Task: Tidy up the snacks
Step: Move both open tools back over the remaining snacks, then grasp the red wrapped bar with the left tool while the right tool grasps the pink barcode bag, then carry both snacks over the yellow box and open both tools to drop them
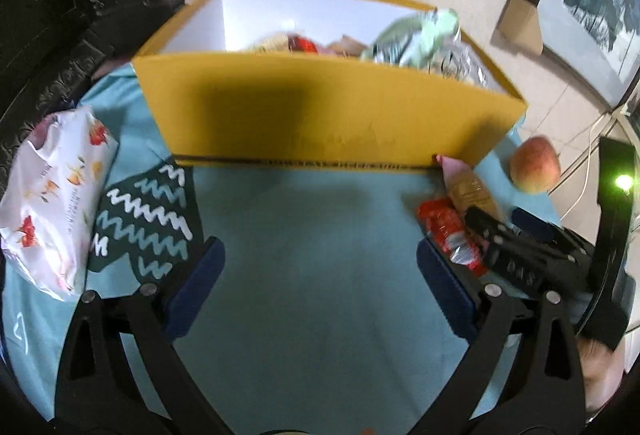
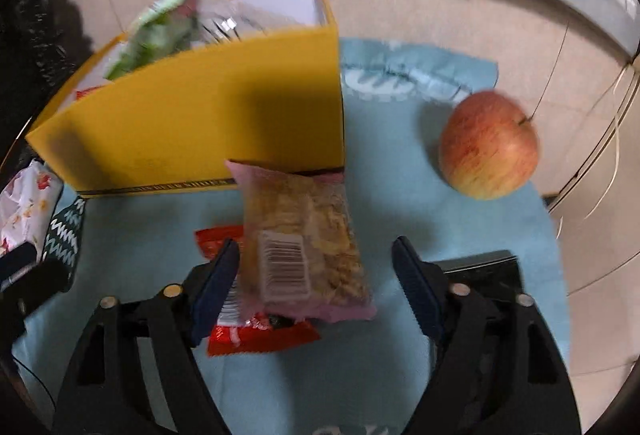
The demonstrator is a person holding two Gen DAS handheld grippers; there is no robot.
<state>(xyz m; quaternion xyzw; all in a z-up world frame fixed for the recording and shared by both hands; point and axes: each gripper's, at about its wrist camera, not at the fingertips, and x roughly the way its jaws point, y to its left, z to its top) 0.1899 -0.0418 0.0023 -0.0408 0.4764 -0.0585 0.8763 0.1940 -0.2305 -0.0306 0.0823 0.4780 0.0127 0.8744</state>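
A yellow box (image 1: 328,115) stands on the light blue cloth (image 1: 312,255) and holds several snack packets, with a green one (image 1: 424,31) sticking up. My left gripper (image 1: 320,279) is open over bare cloth in front of the box. A pink-edged packet with a barcode (image 2: 304,239) lies on a red packet (image 2: 260,331) against the yellow box (image 2: 200,123). My right gripper (image 2: 316,283) is open astride the pink-edged packet; one pad is at its left edge and the other stands clear. In the left wrist view the right gripper (image 1: 496,223) sits on those packets.
A white floral packet (image 1: 52,195) and a dark green zigzag packet (image 1: 148,219) lie left of the box. An apple (image 2: 488,143) rests on the cloth to the right. A black flat object (image 2: 480,267) lies by my right finger. Tiled floor surrounds the cloth.
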